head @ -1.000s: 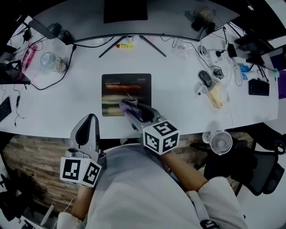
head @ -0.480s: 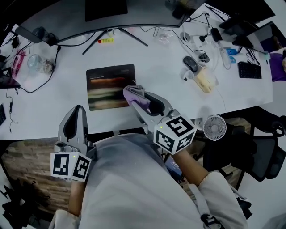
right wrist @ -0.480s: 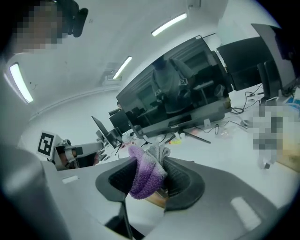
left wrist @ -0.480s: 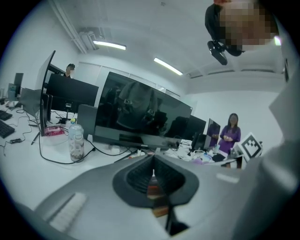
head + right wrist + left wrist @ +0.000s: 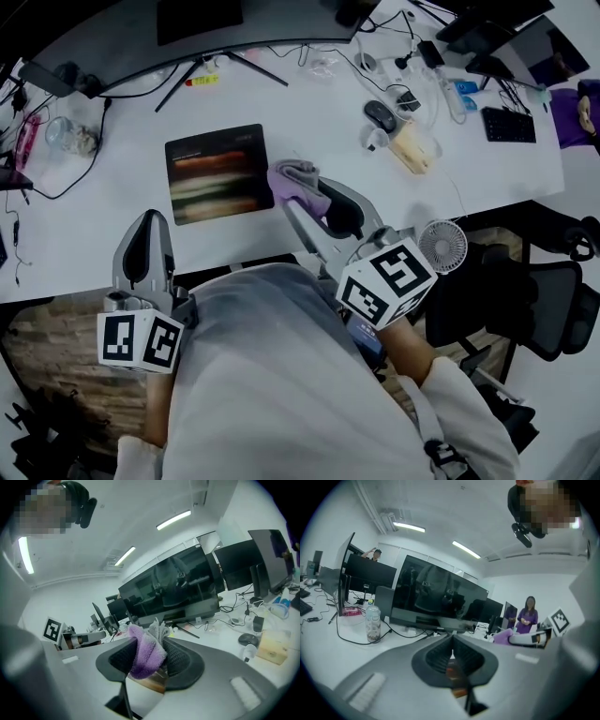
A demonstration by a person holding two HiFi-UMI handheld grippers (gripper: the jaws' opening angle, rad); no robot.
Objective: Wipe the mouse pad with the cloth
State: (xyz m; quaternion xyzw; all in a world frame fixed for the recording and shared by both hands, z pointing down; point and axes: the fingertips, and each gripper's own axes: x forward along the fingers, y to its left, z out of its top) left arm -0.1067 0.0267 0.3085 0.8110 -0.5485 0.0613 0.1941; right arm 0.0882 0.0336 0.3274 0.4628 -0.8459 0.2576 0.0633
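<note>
The right gripper (image 5: pixel 151 645) is clamping the purple cloth (image 5: pixel 296 178) between its jaws, a wad bulging past the tips, probably so fabric rather than plastic is meeting the surface. The mouse pad (image 5: pixel 214 172) is lying just left of those tips, its right edge nearest, with bare desk (image 5: pixel 84 234) spreading beyond it. The left gripper (image 5: pixel 148 225), jaws together on nothing, is idling at the desk's near edge

A white desk (image 5: pixel 112 220) is spanning the upper half of the frame. A dark mouse pad (image 5: pixel 214 172) is lying flat at centre left. A jar (image 5: pixel 70 136) is standing at far left. A monitor stand (image 5: pixel 258 68) is straddling a yellow tube (image 5: pixel 202 81) at the top. A mouse (image 5: pixel 380 115) and a beige box (image 5: pixel 412 147) are sitting at upper right, with a keyboard (image 5: pixel 509 125) lying farther right.
</note>
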